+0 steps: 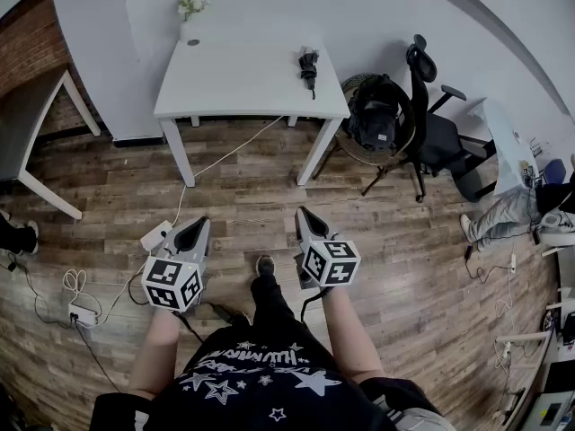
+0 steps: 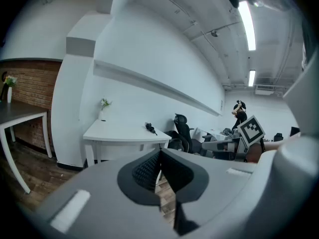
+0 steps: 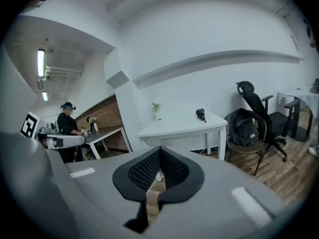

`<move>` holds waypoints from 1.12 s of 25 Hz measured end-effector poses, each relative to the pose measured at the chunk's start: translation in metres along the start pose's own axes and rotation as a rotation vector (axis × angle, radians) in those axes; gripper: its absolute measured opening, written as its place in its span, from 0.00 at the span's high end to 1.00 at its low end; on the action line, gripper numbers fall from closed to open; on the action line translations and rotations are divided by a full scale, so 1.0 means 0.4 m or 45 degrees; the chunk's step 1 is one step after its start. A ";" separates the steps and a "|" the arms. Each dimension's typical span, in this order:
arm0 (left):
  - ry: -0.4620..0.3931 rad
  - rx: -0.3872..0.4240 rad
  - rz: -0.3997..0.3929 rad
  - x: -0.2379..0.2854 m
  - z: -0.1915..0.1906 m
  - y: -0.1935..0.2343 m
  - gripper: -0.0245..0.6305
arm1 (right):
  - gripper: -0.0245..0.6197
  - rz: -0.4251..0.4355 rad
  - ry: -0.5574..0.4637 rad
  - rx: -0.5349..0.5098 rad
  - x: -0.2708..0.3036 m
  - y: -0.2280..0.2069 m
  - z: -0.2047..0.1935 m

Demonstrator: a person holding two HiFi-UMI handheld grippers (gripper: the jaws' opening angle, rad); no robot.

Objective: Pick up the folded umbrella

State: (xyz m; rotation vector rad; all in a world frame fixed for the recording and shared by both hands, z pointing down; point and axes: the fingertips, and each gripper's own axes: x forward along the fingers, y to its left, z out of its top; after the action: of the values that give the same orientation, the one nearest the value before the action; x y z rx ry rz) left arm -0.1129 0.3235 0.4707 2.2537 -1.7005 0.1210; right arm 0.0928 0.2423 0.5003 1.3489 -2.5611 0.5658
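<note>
The left hand-held gripper is held out low in front of the person. Its jaws are pressed together at the tips and there is nothing between them. The right hand-held gripper sits level with it, a little apart, and its jaws are also pressed together with nothing in them. Both point slightly downward, out over the wooden floor toward the far wall.

The folded umbrella is well away from both of them. It lies on the white counter against the wall, close to the counter's right-hand end, as a small dark bundle with its tip toward the front edge. It is ahead of the right hand-held gripper, and ahead and off to the right of the left one. In the left gripper view the folded umbrella shows above the closed tips. In the right gripper view it sits above and to the right of them. Bare floor lies between the hand-held grippers and the counter.

A small vase with pale flowers stands at the counter's back left corner, well apart from the umbrella. Just beyond the counter's right end, a dark backpack rests on a round chair, and a black office chair stands beside it.
</note>
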 end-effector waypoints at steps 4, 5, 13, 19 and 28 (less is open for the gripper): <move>0.012 0.004 -0.009 -0.011 -0.014 -0.015 0.96 | 0.94 -0.007 0.002 0.008 -0.017 -0.002 -0.011; 0.012 0.003 -0.010 -0.012 -0.015 -0.017 0.96 | 0.94 -0.008 0.002 0.009 -0.020 -0.004 -0.012; 0.035 0.000 -0.019 0.000 -0.028 -0.020 0.96 | 0.94 0.004 0.025 -0.005 -0.013 -0.005 -0.022; 0.036 -0.019 -0.004 0.040 -0.021 -0.001 0.96 | 0.94 0.025 -0.019 -0.013 0.009 -0.029 0.004; 0.055 -0.019 0.015 0.197 0.022 0.054 0.96 | 0.94 -0.024 0.008 0.031 0.148 -0.144 0.056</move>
State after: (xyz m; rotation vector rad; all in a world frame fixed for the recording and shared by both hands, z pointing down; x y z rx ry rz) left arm -0.1115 0.2430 0.4866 2.2146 -1.6875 0.1583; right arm 0.1070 0.1589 0.5140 1.3755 -2.5416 0.5993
